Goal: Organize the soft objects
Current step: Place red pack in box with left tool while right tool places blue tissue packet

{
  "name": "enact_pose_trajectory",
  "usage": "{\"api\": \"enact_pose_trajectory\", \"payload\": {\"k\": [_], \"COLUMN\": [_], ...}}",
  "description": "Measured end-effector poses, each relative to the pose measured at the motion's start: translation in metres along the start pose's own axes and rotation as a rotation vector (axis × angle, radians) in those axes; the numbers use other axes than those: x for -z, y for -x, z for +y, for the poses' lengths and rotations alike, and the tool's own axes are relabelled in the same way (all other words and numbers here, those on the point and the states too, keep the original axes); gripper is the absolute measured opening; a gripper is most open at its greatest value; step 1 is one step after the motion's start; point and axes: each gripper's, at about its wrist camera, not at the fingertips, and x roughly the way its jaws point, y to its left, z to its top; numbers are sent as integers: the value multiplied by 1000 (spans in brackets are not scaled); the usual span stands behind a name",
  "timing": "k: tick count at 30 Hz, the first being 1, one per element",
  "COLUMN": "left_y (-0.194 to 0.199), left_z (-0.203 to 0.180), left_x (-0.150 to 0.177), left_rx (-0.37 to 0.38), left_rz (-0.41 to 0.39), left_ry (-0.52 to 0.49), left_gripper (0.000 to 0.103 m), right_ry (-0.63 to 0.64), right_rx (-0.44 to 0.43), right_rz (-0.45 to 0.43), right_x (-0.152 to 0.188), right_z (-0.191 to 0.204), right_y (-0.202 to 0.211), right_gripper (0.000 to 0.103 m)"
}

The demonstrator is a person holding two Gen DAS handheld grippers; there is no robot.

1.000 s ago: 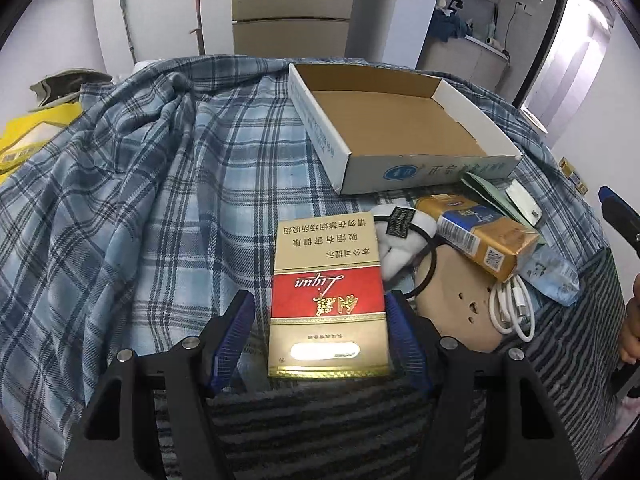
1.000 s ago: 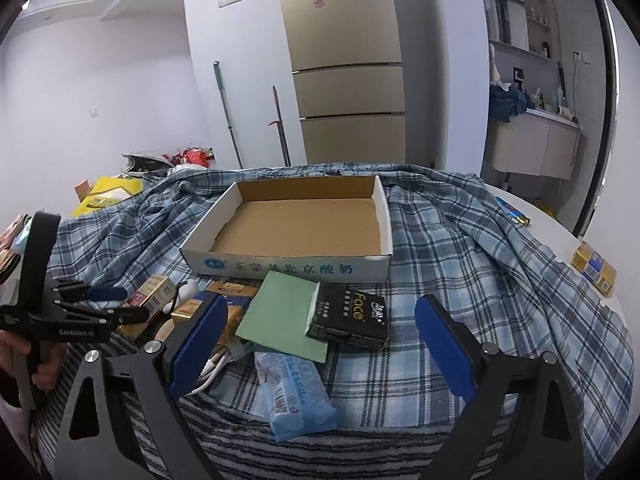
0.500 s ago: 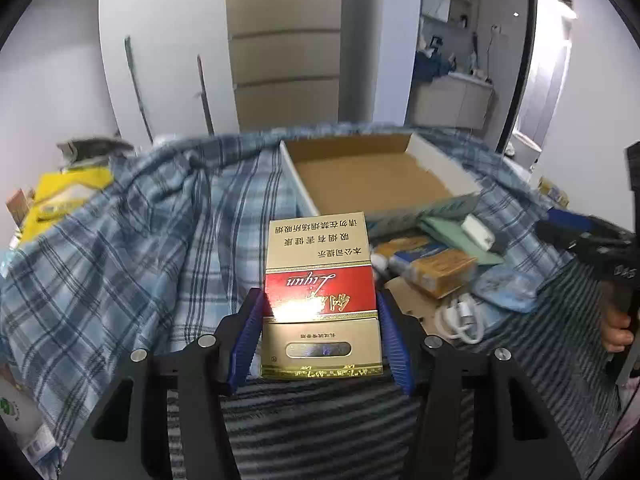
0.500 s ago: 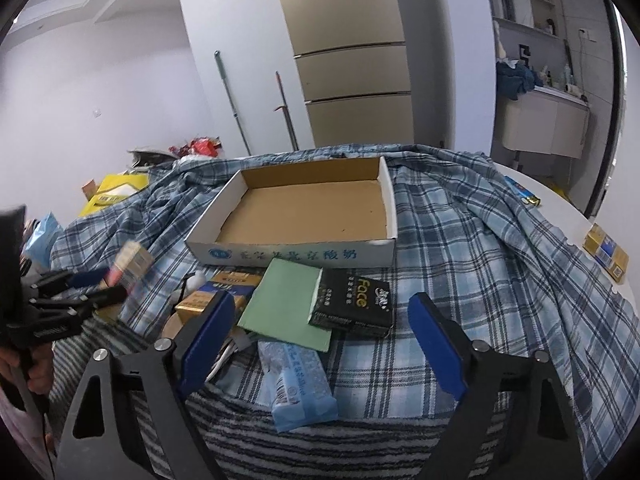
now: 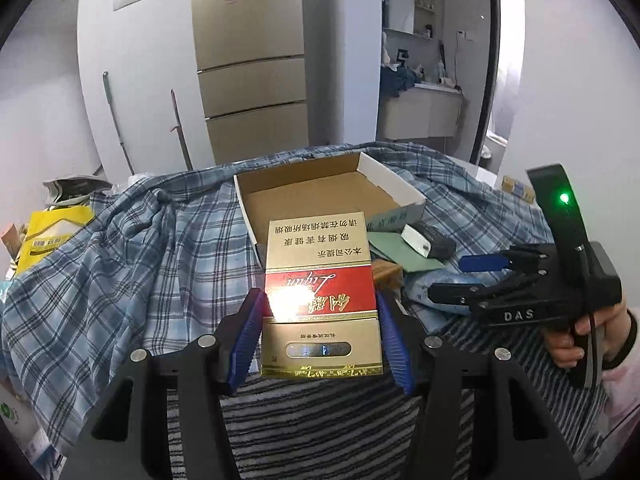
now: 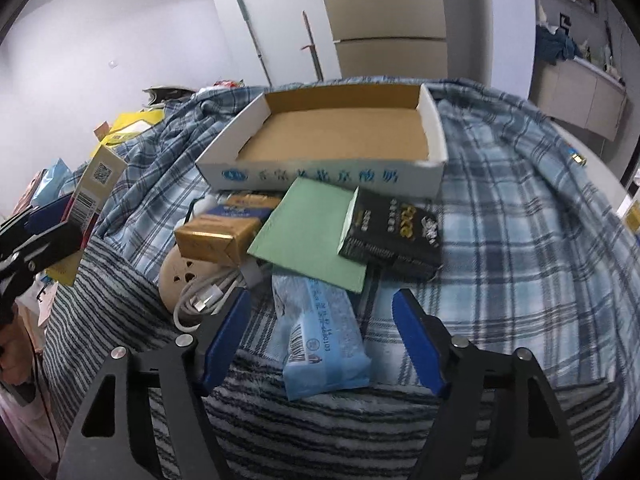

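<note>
Now, with your left gripper (image 5: 320, 336) clamped on the red-and-gold pack (image 5: 319, 288), apparently lifted, carry it level over the cardboard tray (image 5: 400, 190); your right gripper (image 6: 322, 338) hangs open above the blue tissue pack (image 6: 322, 344).

My left gripper (image 5: 320, 340) is clamped, both blue pads (image 5: 248, 336) pressed flat against the sides of a pack (image 5: 320, 292) that it carries level in the air. My right gripper (image 6: 322, 338) hangs low with its jaws spread wide, nothing between the pads (image 6: 226, 340). In the left view I see my right hand (image 5: 588, 328) wrapped around the black handle at the far right, the fingers pointing left across the scene.
</note>
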Motion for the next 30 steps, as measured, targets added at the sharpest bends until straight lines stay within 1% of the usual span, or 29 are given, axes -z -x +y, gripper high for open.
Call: {"api": "enact_pose_trajectory", "payload": {"k": [2,3,4,7,8,9,12,14,17,20,22,26,30], "left_y": [-3,-4,-5,-6,-5,-5,-1,2,9,20,29,44,57], "left_z": [0,0,0,-1,-2,-2,-5,-4,-2,0,1,-1,-4], "left_x": [2,3,4,5,6,6,7,6,5,3,-1,-12,-30], "left_rx": [6,3,1,0,-6,-16,-56,-73,-64,-65,-68,-81,-96], "left_rz": [7,9,7,6,1,-5,-30,-44,-58,-95,-121,-176,-238], "left_ry": [11,14,16,27,26,22,3,-8,-2,0,5,1,1], "left_gripper": [58,58,58,58,58,58,58,58,58,58,58,58,58], "right_ry": [-3,-3,-2,7,14,20,42,64,82,89,76,81,105], "right_rx": [-14,-20,-25,-30,-26,-23,-25,-16,3,23,59,74,100], "right_rz": [16,26,36,57,62,66,63,44,14,-25,-69,-172,-275], "right_x": [1,1,1,2,2,3,4,6,7,9,8,1,-16], "right_z": [-1,-1,-1,1,2,3,7,10,15,20,23,32,41], "right_y": [-5,-7,-9,-13,-14,-14,-12,-7,5,20,34,66,96], "right_gripper": [67,63,61,50,42,39,38,38,37,37,37,37,35]}}
